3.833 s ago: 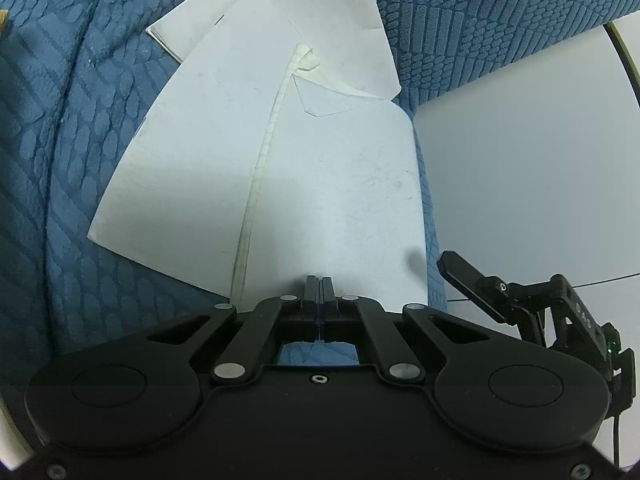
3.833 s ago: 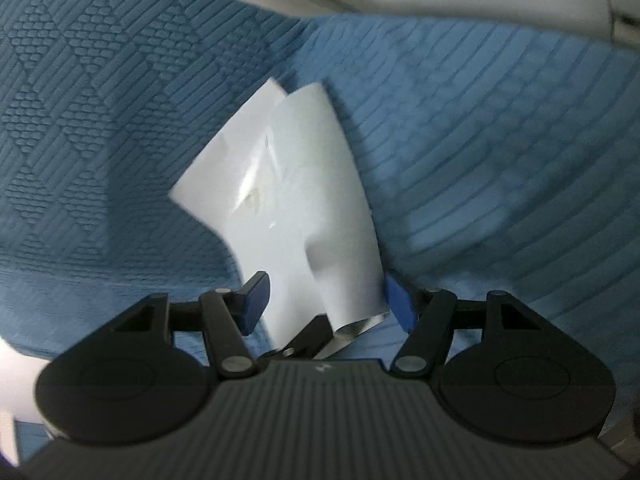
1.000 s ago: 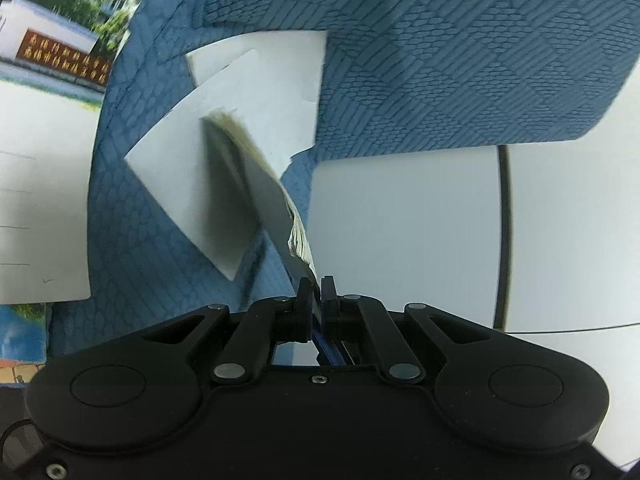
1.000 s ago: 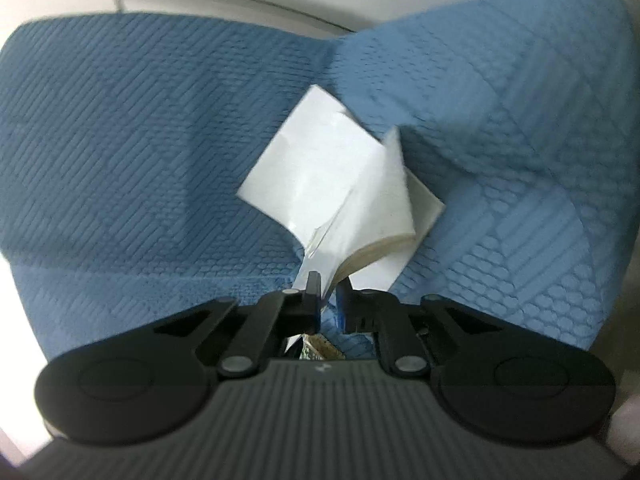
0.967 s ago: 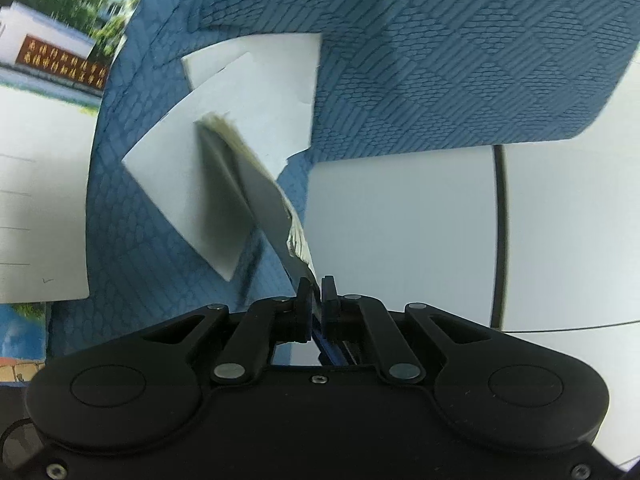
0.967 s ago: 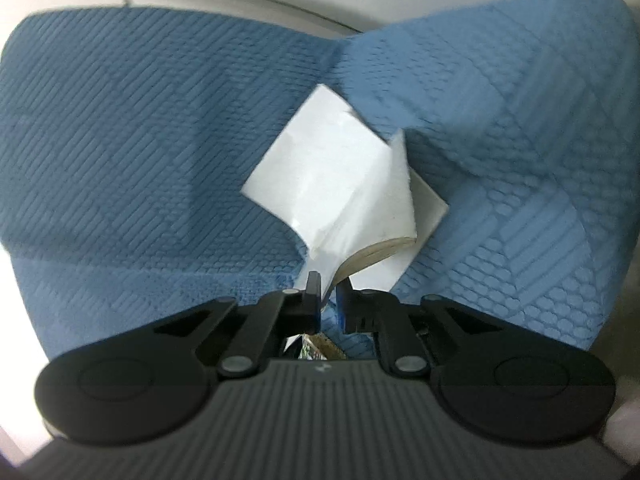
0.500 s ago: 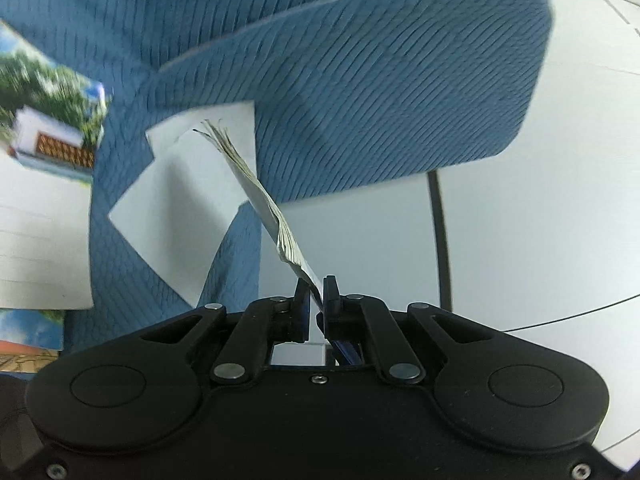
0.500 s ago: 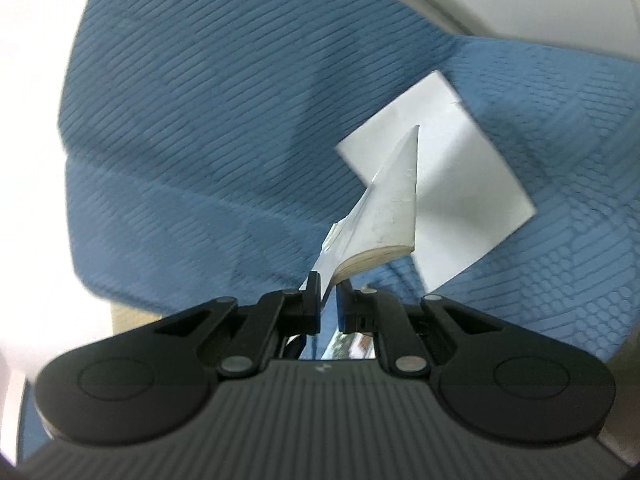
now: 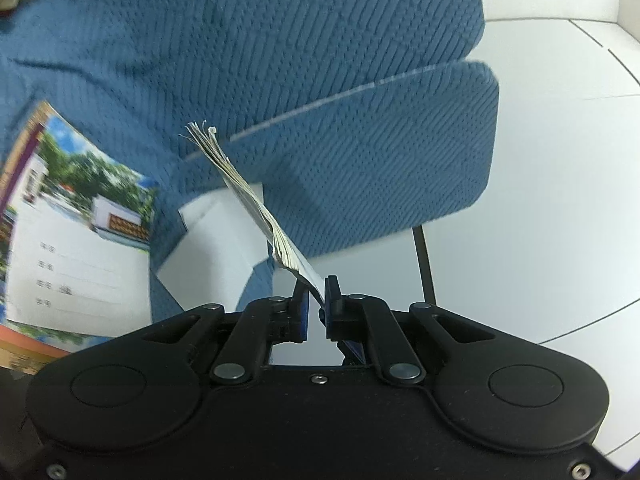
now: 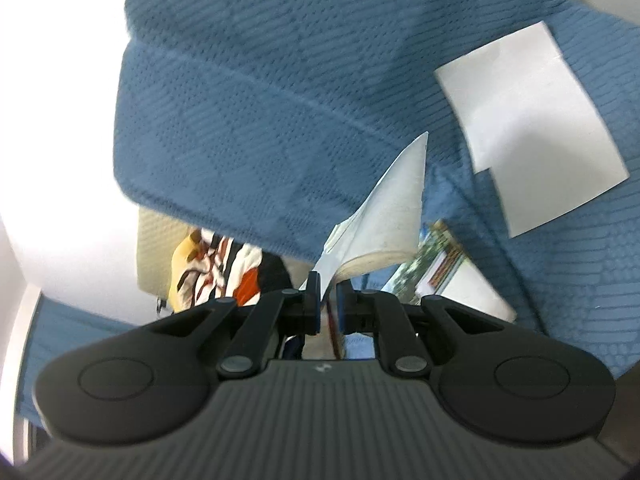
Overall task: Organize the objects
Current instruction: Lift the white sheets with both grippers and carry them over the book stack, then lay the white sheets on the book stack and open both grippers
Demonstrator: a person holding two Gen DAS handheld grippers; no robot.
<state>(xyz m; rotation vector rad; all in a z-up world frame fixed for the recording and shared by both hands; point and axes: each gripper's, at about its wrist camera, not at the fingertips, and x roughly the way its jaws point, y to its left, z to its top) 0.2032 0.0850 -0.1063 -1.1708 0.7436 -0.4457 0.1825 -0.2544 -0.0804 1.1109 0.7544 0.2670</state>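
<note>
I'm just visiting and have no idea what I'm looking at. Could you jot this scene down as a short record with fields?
Setting: blue textured fabric cushion
Left tongs: shut on a thin white paper booklet, seen edge-on
Right tongs: shut on the same booklet
Loose on cushion: white paper sheets
Also there: colourful printed notebook with a building photo

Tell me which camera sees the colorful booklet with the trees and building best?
The left wrist view. The colorful booklet lies open to the camera there, showing trees, a building and lined writing. The right wrist view catches only a thin slice of it behind the claw.
</note>
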